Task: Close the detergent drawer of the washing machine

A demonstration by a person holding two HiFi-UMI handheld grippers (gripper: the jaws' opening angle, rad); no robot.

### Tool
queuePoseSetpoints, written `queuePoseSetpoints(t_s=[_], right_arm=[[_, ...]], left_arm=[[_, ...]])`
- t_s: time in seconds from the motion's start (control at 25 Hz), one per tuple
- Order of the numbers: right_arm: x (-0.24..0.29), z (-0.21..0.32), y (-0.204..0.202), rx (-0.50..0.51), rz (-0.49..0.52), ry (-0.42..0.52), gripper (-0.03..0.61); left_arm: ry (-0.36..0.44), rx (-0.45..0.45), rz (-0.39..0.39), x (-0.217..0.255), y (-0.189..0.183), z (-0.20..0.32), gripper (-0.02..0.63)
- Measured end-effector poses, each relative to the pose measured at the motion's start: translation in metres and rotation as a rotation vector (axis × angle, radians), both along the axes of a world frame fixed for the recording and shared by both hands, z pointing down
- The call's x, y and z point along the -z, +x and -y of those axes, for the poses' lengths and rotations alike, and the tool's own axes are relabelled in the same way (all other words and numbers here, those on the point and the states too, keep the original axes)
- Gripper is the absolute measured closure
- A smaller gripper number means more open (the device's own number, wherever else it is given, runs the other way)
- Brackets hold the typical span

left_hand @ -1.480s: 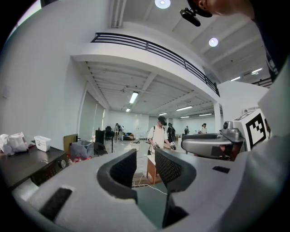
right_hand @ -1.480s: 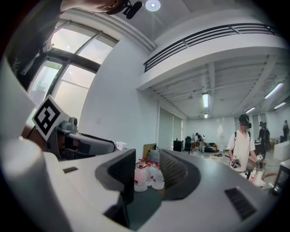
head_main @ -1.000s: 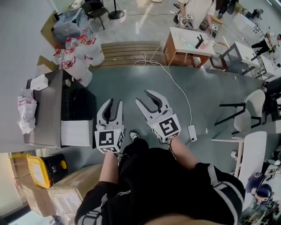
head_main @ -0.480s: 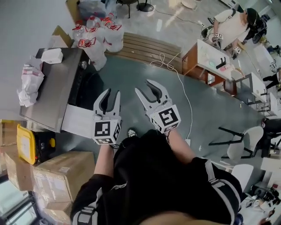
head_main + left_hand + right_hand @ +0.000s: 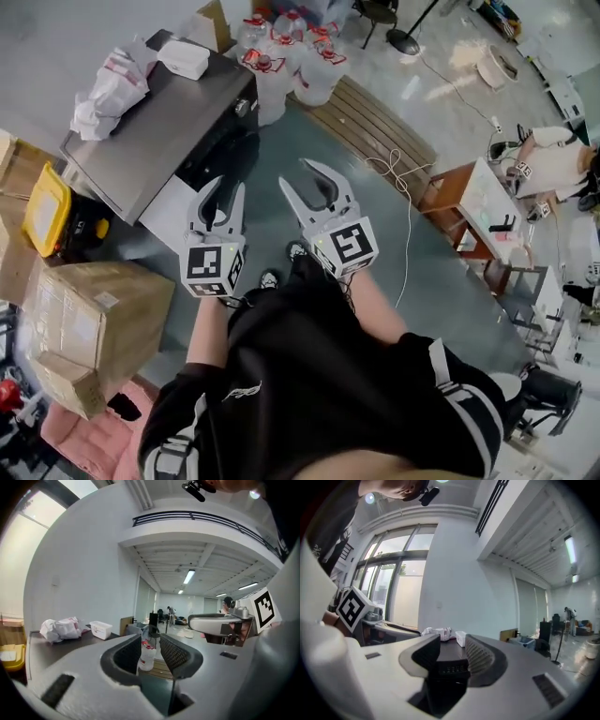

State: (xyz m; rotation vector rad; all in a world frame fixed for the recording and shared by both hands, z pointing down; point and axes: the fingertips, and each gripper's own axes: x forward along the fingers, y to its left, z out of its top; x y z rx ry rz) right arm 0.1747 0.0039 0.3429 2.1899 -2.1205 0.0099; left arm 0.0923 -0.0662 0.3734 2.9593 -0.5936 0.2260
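The washing machine (image 5: 159, 122) has a grey top and a black front and stands at the upper left of the head view. Its white detergent drawer (image 5: 169, 217) sticks out of the front at the near corner. My left gripper (image 5: 225, 187) hovers just right of the drawer, open and holding nothing. My right gripper (image 5: 305, 183) is beside it, further right, also open and holding nothing. In the left gripper view only a distant bottle (image 5: 147, 653) shows beyond the left gripper (image 5: 151, 644). In the right gripper view the machine's dark panel (image 5: 452, 669) lies beyond the right gripper (image 5: 452, 653).
A crumpled plastic bag (image 5: 108, 80) and a white box (image 5: 185, 58) lie on the machine's top. Water bottles (image 5: 291, 66) stand behind it, next to a wooden pallet (image 5: 375, 131). A cardboard box (image 5: 94, 319) and a yellow container (image 5: 45, 211) sit at the left. A white cable (image 5: 408, 216) crosses the floor.
The view has swung round toward the washing machine, and both grippers have moved closer to its front and the drawer. Both pairs of jaws stay equally far apart.
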Motion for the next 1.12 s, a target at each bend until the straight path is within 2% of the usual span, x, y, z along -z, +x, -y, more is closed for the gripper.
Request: queuePoseSetpoints(t_s=[0.2, 0.4, 0.56, 0.88, 1.12], right_arm=[[0.003, 0.038, -0.001, 0.144, 0.025, 0.011, 0.402], [-0.003, 0.059, -0.008, 0.307, 0.03, 0.002, 0.402], [-0.011, 0.068, -0.018, 0.429, 0.05, -0.044, 0.402], [-0.058, 0.076, -0.042, 0.637, 0.078, -0.12, 0.399], [-0.098, 0.066, -0.076, 0.763, 0.07, -0.173, 0.399]], left_arm=[[0.018, 0.17, 0.021, 0.005, -0.024, 0.028, 0.479], [0.0, 0.342, 0.026, 0.0, -0.042, 0.035, 0.479], [-0.025, 0.466, 0.037, -0.01, -0.059, 0.023, 0.479], [-0.097, 0.71, 0.119, -0.045, -0.117, -0.014, 0.479], [-0.132, 0.816, 0.209, -0.082, -0.148, -0.049, 0.479]])
